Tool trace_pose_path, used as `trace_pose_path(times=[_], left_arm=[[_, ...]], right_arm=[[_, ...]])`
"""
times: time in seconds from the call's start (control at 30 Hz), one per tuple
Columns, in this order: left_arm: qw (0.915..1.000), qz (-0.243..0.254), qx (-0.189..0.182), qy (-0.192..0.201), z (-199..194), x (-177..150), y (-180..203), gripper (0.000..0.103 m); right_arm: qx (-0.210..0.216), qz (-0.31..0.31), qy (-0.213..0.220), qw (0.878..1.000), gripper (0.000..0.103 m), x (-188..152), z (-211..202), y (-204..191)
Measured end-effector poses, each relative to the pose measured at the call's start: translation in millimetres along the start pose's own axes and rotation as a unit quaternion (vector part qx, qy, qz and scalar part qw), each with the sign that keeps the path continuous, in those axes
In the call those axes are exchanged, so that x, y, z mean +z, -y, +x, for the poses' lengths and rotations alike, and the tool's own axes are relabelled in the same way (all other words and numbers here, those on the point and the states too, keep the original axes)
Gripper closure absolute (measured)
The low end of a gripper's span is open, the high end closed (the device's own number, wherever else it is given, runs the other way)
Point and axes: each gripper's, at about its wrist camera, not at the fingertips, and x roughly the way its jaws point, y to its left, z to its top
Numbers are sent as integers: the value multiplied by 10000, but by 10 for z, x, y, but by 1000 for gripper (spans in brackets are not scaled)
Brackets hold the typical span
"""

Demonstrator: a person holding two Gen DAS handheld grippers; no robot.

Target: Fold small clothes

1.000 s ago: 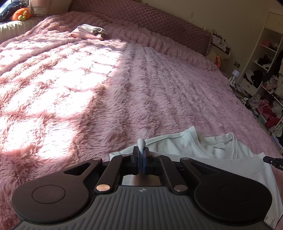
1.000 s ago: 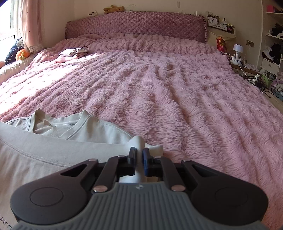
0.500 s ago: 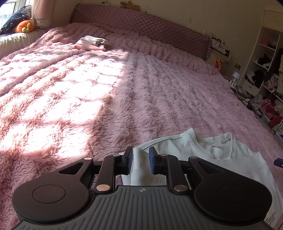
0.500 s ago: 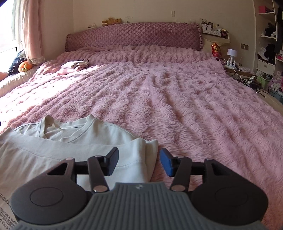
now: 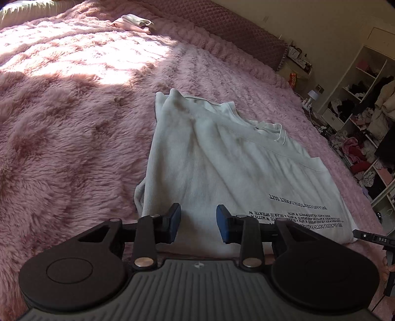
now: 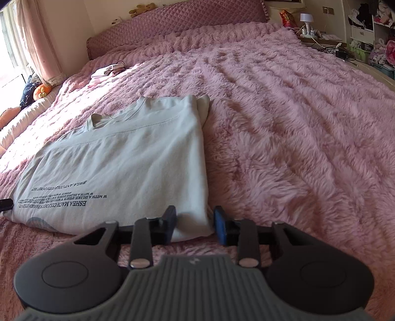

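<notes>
Pink shaggy bedspread covers the whole bed, and the pale folded T-shirt lies flat on it near the foot edge, printed text towards the cameras. A small pile of folded clothes sits well apart, up by the headboard.

Risk, as I judge it: the deep pile could drag at the cloth (it looks grippy), so any further fold may skew, and the tucked sleeve bunched at the far corner could slip out.

Left gripper has just been opening; its jaws stand partly apart with shirt showing between them, gripping nothing. Right gripper has just been closing, yet its jaws show a clear gap astride the shirt's near corner; whether the pads touch cloth I cannot quite tell.
</notes>
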Motion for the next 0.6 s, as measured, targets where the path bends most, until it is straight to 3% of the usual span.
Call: trace_pose_path(times=[0.17, 0.37, 0.47, 0.53, 0.6], left_arm=[[9993, 93, 287, -207, 114, -67, -63, 65], [9989, -395, 91, -222, 65, -45, -171, 66], [9993, -343, 80, -85, -72, 21, -37, 63], [9998, -214, 37, 46, -140, 49, 80, 57], [9998, -158, -17, 120, -163, 58, 184, 55]], right_arm=[[-217, -82, -41, 9997, 99, -16, -13, -2], [-407, -117, -178, 9989, 99, -72, 106, 50], [-544, 2, -68, 9985, 89, 14, 22, -10], [-602, -102, 263, 9978, 77, 88, -93, -119], [-510, -263, 488, 9972, 76, 182, -140, -255]])
